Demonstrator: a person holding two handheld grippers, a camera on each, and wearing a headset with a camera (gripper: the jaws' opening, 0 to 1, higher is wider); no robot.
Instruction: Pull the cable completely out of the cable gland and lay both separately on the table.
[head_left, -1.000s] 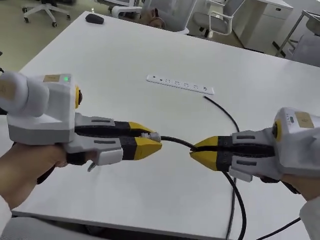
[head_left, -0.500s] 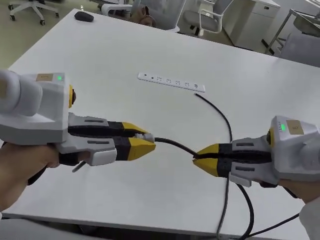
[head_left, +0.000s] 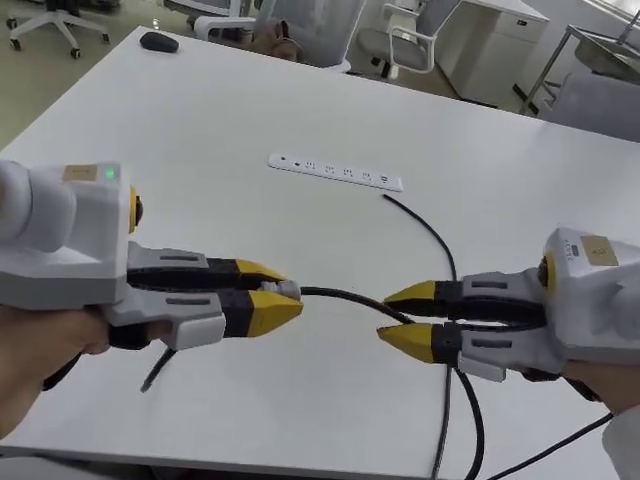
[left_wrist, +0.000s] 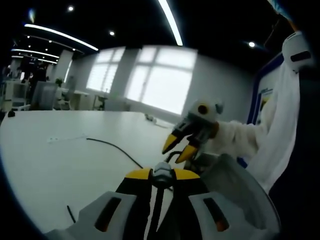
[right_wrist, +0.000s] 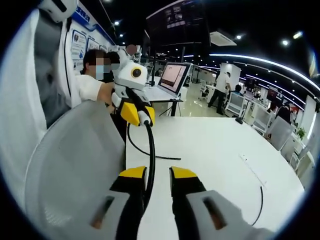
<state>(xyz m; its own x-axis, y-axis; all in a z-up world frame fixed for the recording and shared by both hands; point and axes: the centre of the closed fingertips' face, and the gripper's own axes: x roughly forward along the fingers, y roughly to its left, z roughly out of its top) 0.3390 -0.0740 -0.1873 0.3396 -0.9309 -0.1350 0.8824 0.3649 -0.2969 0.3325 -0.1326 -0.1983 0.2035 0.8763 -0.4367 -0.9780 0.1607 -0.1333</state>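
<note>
In front of the power strip (head_left: 335, 171), the left gripper (head_left: 290, 298) pinches the gland (head_left: 289, 289) shut as an anchor. The right gripper (head_left: 386, 316) has its jaws open around the cable (head_left: 340, 294), gripping nothing, probably ready to pull.

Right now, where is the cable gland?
In the head view the cable gland is clamped at the jaw tips of the left gripper, left of centre above the table; the black cable runs from it toward the open right gripper.

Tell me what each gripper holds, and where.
The left gripper grips the cable gland by its body, at the jaw tips. The right gripper holds nothing: its jaws stand open around the cable.
</note>
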